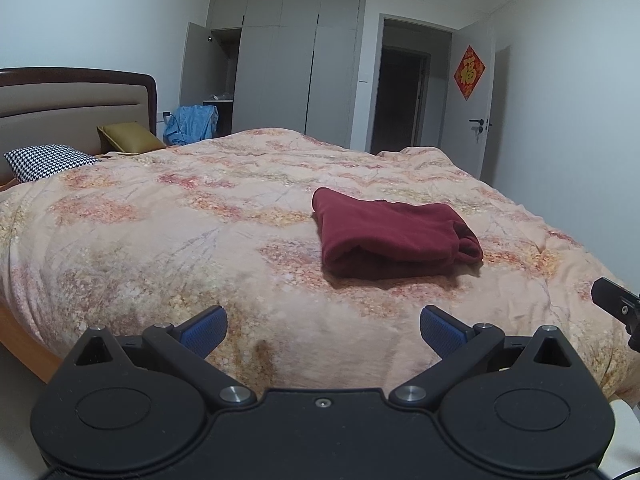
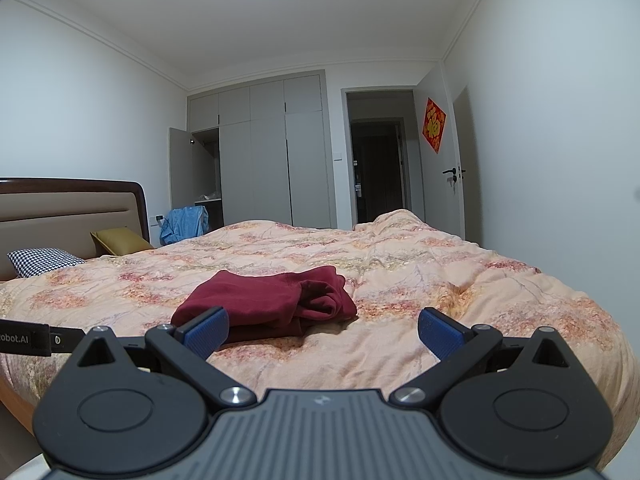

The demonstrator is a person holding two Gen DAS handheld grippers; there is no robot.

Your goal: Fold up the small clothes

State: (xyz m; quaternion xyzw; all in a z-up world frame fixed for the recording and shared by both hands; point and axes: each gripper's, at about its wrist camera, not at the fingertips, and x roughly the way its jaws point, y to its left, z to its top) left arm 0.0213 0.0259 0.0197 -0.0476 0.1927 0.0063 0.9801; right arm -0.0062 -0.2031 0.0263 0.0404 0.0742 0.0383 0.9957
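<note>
**Folded maroon garment on bed, both tools released**

Your left tool (image 1: 323, 330) hangs over the near edge of the bed (image 1: 160, 240), blue pads (image 1: 206, 330) spread wide apart, nothing between them. Your right tool (image 2: 323, 330) is the same: jaws wide, empty, pads (image 2: 438, 330) clear of the fabric.

The maroon garment (image 1: 388, 236) lies folded into a thick rectangle on the floral peach duvet (image 1: 200, 200), ahead of both tools and touching neither. From the left wrist it sits right of centre; from the right wrist the garment (image 2: 272, 304) sits left of centre, partly behind the left pad, with its bunched open end toward the right. Part of your other tool shows at the edge of each view.

Background: houndstooth pillow (image 1: 46, 162) and mustard pillow (image 1: 128, 136) by the padded headboard (image 1: 60, 100); blue clothing (image 1: 192, 124) heaped beyond the bed near the grey wardrobe (image 1: 288, 68), one wardrobe door open; white room door (image 1: 470, 100) open, with a red diamond decoration (image 1: 469, 72) on it.
</note>
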